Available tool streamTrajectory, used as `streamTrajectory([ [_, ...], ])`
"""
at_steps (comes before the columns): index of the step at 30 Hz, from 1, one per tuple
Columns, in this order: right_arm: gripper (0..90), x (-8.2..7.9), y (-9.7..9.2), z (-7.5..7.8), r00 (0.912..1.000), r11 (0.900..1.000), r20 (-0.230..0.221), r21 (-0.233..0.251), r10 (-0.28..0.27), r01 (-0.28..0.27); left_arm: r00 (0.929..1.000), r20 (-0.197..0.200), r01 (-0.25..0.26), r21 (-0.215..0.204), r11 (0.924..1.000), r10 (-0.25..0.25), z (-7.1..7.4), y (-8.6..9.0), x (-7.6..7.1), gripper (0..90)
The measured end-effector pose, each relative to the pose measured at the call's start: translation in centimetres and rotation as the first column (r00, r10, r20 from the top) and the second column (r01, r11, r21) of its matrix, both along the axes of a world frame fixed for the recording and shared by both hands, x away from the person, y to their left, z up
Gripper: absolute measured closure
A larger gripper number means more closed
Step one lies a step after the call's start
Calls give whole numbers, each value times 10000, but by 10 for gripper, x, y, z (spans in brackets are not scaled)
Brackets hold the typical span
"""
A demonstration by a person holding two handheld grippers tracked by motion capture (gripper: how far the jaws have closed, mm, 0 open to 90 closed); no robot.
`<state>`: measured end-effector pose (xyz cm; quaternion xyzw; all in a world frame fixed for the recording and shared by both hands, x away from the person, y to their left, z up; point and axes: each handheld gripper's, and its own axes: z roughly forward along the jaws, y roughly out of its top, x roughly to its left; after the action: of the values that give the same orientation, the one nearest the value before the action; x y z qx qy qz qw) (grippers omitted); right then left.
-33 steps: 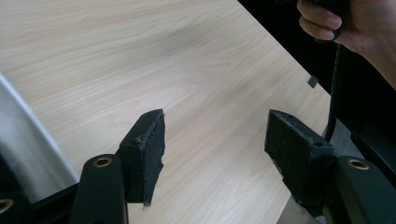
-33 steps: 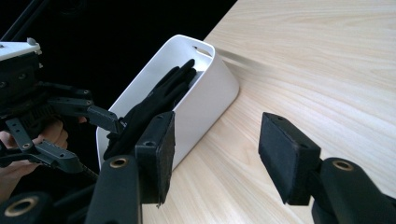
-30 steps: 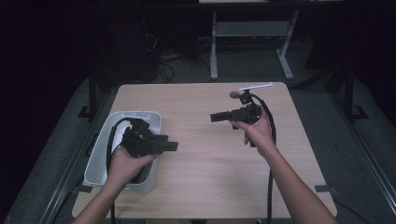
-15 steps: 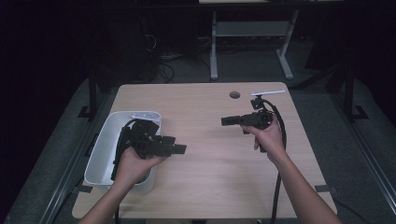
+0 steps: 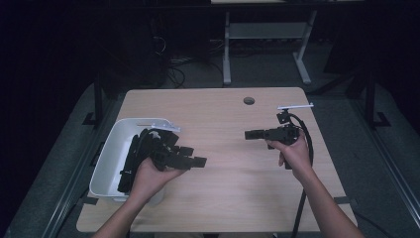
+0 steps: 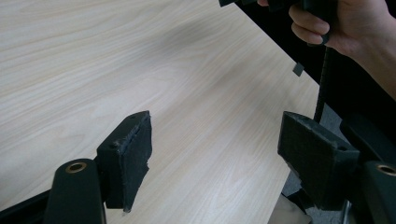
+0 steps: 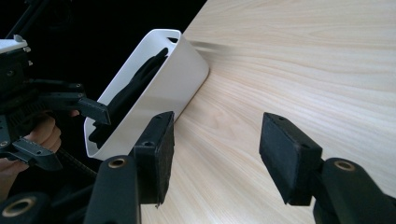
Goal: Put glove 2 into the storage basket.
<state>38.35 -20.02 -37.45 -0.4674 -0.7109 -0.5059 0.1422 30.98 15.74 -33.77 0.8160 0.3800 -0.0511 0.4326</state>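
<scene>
A: White plastic bin sits at the table's left edge, toward the near corner. Dark item lies inside it, long and black; can't tell what it is.

B: Gripper states?

A: Left gripper is spread, nothing between the pads; its jaws have just been opening further. It hangs just off the bin's right wall, jaws pointing across the table. Right gripper is spread too and empty, over the right half of the wood, aimed back at the bin.

B: So which step?

A: Looks like approach, nothing grasped yet. Both well clear of the dark item.

B: Next move?

A: Probably one gripper has to tip down over the rim and line its jaws across the item's narrow side. Walls are tall, so entry likely from above.
</scene>
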Motion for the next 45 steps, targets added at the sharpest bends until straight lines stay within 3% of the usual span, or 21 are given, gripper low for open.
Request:
streamTrajectory([
  [23,428,-18,-33,-19,9987,9987,-138,-38,-499,499,9995,204,226,33,9997,-227,-15,-21,-8,219],
  [45,417,-36,-57,-39,9970,9979,-435,-60,-648,646,9990,47,445,-35,9990,-445,-38,-37,-17,219],
])
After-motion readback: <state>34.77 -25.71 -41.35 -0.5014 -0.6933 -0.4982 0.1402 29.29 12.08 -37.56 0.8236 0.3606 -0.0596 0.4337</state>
